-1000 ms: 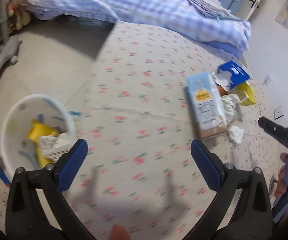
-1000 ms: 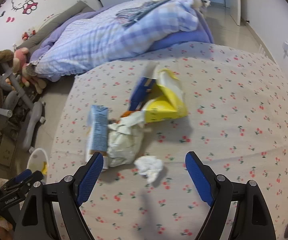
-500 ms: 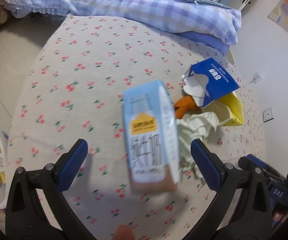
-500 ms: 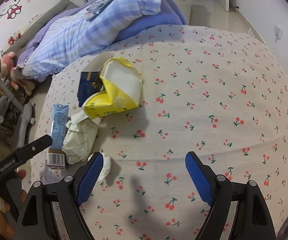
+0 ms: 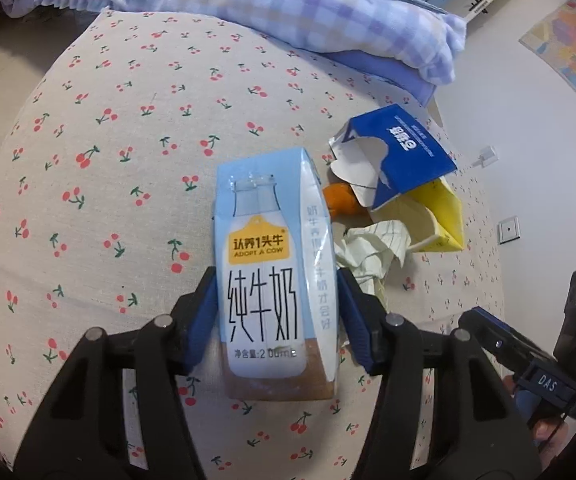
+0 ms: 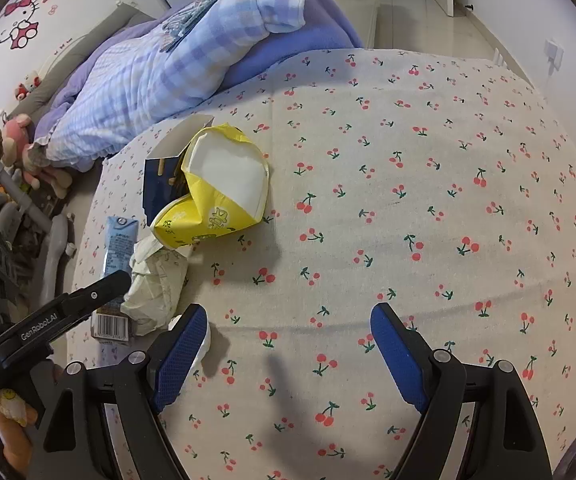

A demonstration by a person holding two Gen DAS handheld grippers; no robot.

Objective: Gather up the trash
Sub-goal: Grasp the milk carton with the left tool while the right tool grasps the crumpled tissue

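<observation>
Glossy boxy milk carton sits between the closing left gripper pads, touching both; right gripper gapes empty.

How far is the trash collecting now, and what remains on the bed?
Nothing in these views shows finished work; no bin is in sight. In hand: the left gripper is closing its jaws around the milk carton, which lies on the bed. The right gripper is open and empty. Left: the blue box, yellow bag, crumpled wrapper, and a white tissue.
</observation>
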